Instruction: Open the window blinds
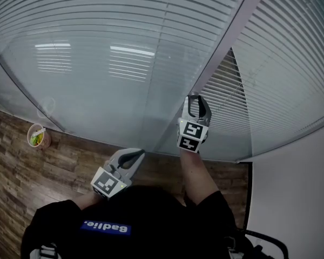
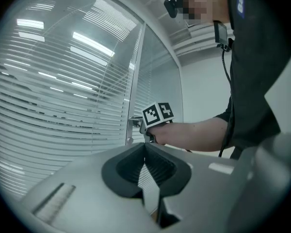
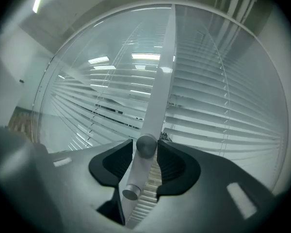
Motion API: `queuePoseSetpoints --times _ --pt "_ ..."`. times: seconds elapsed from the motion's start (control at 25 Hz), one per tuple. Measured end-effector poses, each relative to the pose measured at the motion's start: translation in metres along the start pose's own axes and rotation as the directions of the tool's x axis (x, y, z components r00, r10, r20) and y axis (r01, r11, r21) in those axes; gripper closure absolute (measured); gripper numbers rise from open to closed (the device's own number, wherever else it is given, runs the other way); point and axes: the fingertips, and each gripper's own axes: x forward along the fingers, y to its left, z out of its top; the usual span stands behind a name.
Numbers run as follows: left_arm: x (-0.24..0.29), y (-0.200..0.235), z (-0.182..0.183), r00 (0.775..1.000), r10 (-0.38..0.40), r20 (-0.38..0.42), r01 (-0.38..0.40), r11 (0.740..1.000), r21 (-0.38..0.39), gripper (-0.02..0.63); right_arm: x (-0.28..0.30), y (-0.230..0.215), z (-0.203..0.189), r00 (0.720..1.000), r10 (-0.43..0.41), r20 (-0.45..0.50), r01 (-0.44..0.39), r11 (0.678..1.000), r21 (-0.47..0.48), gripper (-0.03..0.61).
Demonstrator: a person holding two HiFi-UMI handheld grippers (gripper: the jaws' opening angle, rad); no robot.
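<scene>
Slatted blinds [image 1: 124, 42] lowered behind glass, either side of a white upright post [image 3: 161, 76]. On that post, a round metal knob [image 3: 146, 145] between the parted, unclenched tips of the right gripper [image 1: 195, 97]. Lower left, left gripper [image 1: 135, 154] pinched together, empty. Far left, a cup [image 1: 38, 136] on the wood floor.

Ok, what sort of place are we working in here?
Most likely an office or meeting room: a glass partition wall with slatted blinds behind the glass, a pale metal frame post carrying round knobs, and a wood-pattern floor.
</scene>
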Motion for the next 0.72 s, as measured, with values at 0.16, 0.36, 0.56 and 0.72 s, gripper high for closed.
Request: queuePoseSetpoints --times 0.16,0.36,0.56,0.72 --pt "0.0012 0.001 -0.0003 1.0 -0.005 -0.001 0.005 1.0 -0.018 0.614 0.002 -0.0053 -0.0039 0.999 -0.026 -0.029 0.025 0.999 -0.037 0.449" --pt "0.0019 0.0029 -0.0009 1.0 -0.009 -0.004 0.009 1.0 0.005 0.614 0.0032 -0.0074 -0.0053 0.998 -0.039 -0.043 0.034 0.992 -0.123 0.451" --pt "0.0059 0.0048 -0.0069 1.0 -0.02 -0.013 0.02 1.0 -0.009 0.614 0.0073 -0.0079 -0.0082 0.997 -0.052 -0.063 0.028 0.942 -0.333 0.453" --pt "0.0044 0.0031 -0.0046 0.999 -0.03 -0.011 0.031 0.999 0.018 0.614 0.0048 -0.0046 -0.0077 0.996 -0.06 -0.068 0.017 0.861 -0.509 0.453"
